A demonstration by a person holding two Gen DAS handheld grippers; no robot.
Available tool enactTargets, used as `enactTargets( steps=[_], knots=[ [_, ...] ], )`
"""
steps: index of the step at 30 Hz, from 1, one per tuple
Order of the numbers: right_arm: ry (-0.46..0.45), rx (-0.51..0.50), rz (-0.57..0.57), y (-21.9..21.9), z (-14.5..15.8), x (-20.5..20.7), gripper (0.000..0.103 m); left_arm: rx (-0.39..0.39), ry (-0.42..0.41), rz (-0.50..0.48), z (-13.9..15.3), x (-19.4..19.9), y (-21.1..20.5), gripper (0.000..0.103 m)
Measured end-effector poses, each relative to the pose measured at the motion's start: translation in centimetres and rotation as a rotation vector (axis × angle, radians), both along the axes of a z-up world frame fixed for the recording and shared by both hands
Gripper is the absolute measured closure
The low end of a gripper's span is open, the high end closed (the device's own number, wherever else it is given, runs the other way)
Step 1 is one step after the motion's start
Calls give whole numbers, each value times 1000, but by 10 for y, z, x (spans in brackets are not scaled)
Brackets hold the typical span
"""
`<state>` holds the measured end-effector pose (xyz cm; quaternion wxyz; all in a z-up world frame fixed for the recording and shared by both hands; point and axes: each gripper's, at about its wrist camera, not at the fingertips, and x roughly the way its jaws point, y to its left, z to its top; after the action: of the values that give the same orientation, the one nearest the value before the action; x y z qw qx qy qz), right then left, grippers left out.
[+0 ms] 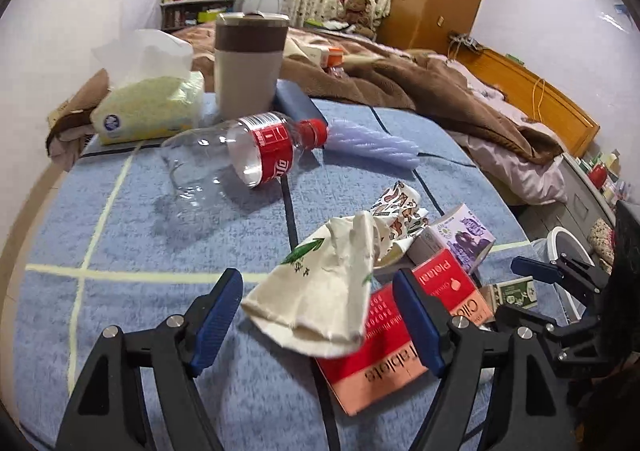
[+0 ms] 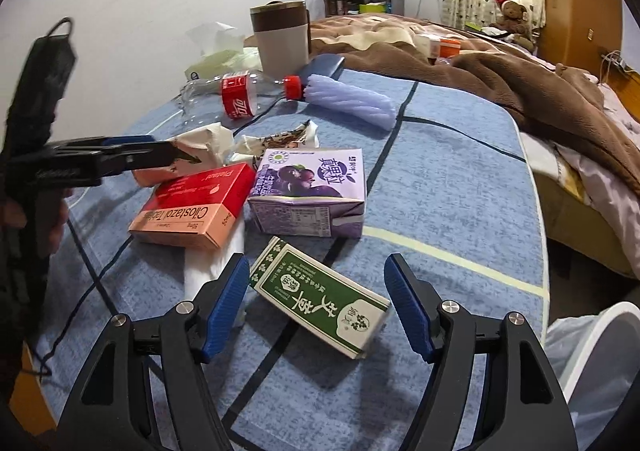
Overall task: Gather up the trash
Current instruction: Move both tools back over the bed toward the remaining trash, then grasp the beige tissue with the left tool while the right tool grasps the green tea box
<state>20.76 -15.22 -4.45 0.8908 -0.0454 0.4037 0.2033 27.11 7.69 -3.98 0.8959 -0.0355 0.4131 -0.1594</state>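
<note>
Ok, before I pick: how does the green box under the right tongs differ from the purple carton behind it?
The green box is slim and lies flat on its broad face; the purple carton is bulkier and looks dented along its lower edge. The green box lies between the open right tongs, with neither pad touching it; the purple carton sits farther back, beside the red tablet box. Both are printed cardboard lying on the blue blanket.

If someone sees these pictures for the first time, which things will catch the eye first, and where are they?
Probably the litter heaped on the blue mat: a red and pink tablet box beside a purple drink carton, with a green box lying between the open right claw. The open left claw straddles a crumpled paper cup. Farther back lies an empty cola bottle in front of an upright tumbler.
</note>
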Motion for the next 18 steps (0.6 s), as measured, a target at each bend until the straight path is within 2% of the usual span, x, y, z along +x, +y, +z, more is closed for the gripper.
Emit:
enactTargets(
  steps=[5, 10, 14, 18],
  knots=[
    [20, 16, 10, -2, -1, 3, 31, 20, 42, -18, -10, 16, -2, 24],
    [33, 42, 8, -4, -3, 5, 31, -23, 94, -41, -20, 28, -2, 24],
    [48, 59, 9, -5, -5, 6, 31, -7, 92, -48, -23, 26, -6, 24],
    [57, 65, 16, -5, -5, 6, 31, 8, 98, -59, -24, 26, -8, 32]
  ],
)
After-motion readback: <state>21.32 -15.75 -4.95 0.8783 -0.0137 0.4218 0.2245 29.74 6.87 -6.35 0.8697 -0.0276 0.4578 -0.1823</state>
